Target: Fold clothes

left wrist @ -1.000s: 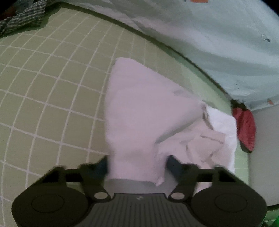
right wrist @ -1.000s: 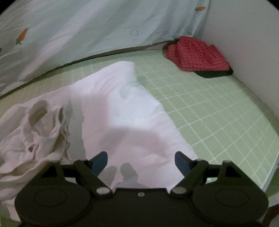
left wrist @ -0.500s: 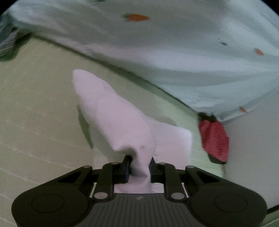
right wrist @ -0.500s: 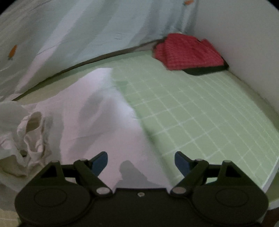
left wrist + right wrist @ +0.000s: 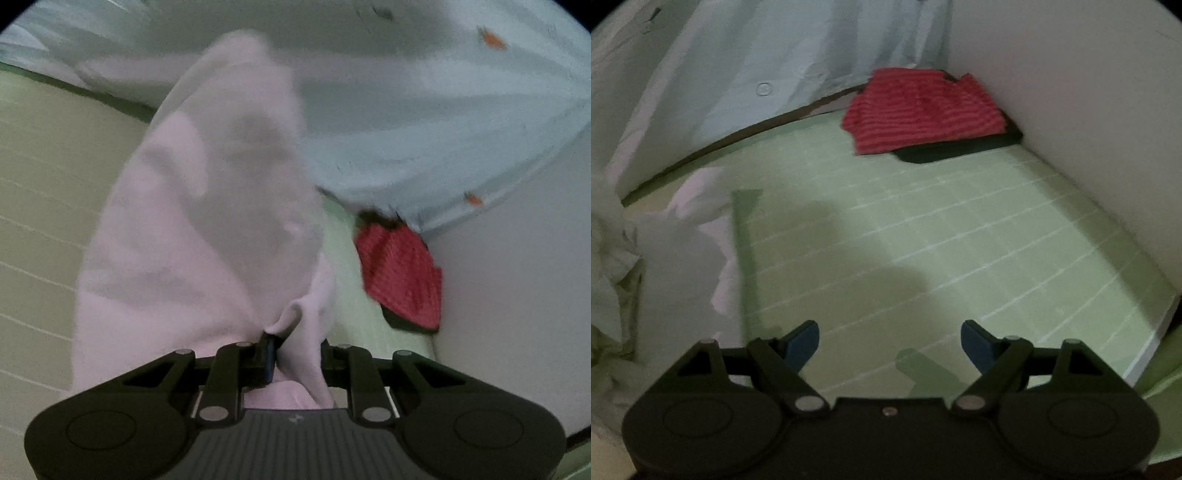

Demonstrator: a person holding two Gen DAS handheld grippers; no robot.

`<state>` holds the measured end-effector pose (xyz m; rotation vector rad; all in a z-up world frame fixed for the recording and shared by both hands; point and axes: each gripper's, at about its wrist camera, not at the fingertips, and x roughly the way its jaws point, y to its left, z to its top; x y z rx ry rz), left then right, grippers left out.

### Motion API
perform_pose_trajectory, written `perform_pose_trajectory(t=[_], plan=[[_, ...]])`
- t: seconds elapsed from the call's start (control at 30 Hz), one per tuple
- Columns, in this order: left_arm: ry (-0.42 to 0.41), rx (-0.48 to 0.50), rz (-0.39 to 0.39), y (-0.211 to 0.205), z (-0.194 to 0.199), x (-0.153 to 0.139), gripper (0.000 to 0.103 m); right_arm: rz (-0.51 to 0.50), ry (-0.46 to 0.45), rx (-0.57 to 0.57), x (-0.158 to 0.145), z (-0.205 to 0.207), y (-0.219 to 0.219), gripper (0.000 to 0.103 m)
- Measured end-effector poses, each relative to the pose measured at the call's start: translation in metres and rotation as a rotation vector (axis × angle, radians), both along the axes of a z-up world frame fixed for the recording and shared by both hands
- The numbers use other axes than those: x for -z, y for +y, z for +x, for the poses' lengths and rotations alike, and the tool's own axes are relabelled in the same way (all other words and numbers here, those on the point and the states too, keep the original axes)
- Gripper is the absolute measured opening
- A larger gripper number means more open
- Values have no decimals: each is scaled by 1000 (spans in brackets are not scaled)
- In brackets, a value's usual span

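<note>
L gripper (image 5: 291,354) is clamped on a bunched fold of the pale pink-white soft cotton garment (image 5: 207,206). Jaws are together w/ cloth pinched between them, and the rest billows up and away toward 12 o'clock in the left wrist view, clear of the light-green grid-lined mat (image 5: 33,192). Frame is blurred, so I can't tell which edge or corner is pinched.

R gripper (image 5: 890,341) has its jaws wide apart w/ nothing between them, only mat beneath. In the right wrist view the garment (image 5: 665,258) is at 9 o'clock, crumpled and partly off the mat.

Handling, judged from looks:
- light, thin, fully limp; zero stiffness, sags and swings from a single pinch
- not fragile or slippery; cloth grips fine in the pads
- one-point hold = bunches up, no flat plane to fold on

Where to grab: R should prob take a free hem or corner well apart from the L pinch, so the cloth spreads taut between the two. Take a single layer at the edge, not the crumpled middle.

Red striped folded cloth (image 5: 923,110) sits on a dark flat item (image 5: 960,149) at 1 o'clock in the right wrist view, in the corner by the white wall (image 5: 1089,129), well apart from the garment. Pale blue sheet w/ small orange prints (image 5: 461,110) hangs behind the mat.
</note>
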<state>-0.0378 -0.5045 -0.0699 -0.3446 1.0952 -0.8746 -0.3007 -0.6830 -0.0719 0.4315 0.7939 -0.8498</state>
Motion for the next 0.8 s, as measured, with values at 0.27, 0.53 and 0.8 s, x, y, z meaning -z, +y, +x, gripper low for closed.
perform_pose_trajectory(t=[0.27,0.53,0.8], plan=[[-42,93,153,-52,-36,21,36,4,-15,8,-2,-24,-26,85],[-59,38,34,-7,-41,-23,80,51,-63,-56,-4,4,-9,85],[-117,-72,178,62,-24,-24,82,88,-186,-151,-13,57,27,85]])
